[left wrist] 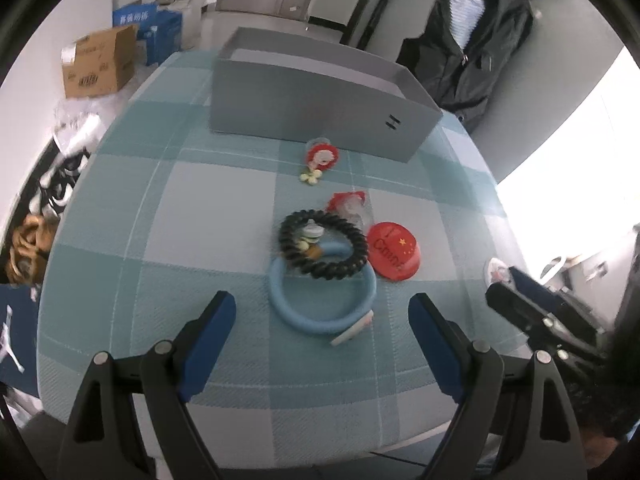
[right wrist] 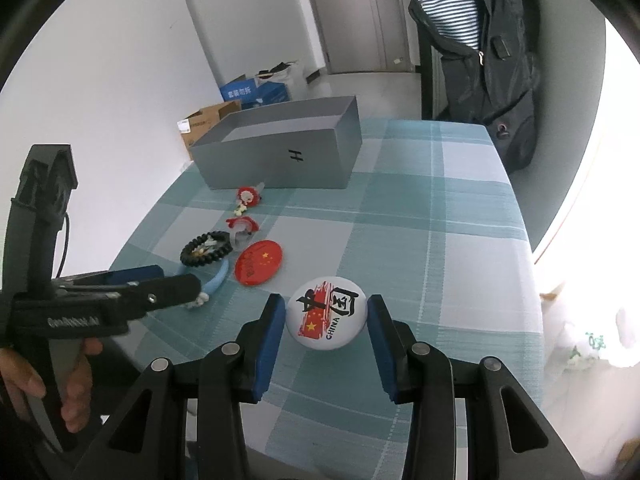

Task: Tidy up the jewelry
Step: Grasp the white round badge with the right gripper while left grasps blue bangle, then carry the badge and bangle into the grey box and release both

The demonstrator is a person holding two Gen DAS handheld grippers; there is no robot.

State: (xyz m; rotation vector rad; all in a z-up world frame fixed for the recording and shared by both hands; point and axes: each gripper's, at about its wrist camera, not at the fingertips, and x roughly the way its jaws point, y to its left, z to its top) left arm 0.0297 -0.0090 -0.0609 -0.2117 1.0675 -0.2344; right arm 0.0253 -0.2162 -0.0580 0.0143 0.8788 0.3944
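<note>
The right gripper (right wrist: 327,320), spread, brackets the white badge (right wrist: 326,312) to pinch it, while the left gripper (left wrist: 322,312) waits spread over the blue ring (left wrist: 288,300).

Walls: white, plain.
Surface (right wrist: 460,216): teal-and-white checked cloth.
Floor: cardboard boxes (left wrist: 98,66) by wall.
Door (right wrist: 356,12): pale.
Jacket (right wrist: 492,52): dark, hanging.
Light: bright glare, right side.

My right gripper (right wrist: 326,320) stands wide, its blue pads either side of a round white badge (right wrist: 326,313) printed with black characters and "CHINA"; whether they touch it I cannot tell. Farther left on the teal checked tablecloth (right wrist: 420,240) lie a round red badge (right wrist: 259,266), a black beaded bracelet (right wrist: 206,249) and a pale blue ring (right wrist: 218,276). At the far side stands an open grey box (right wrist: 280,156). My left gripper (right wrist: 160,288) reaches in from the left.
</note>
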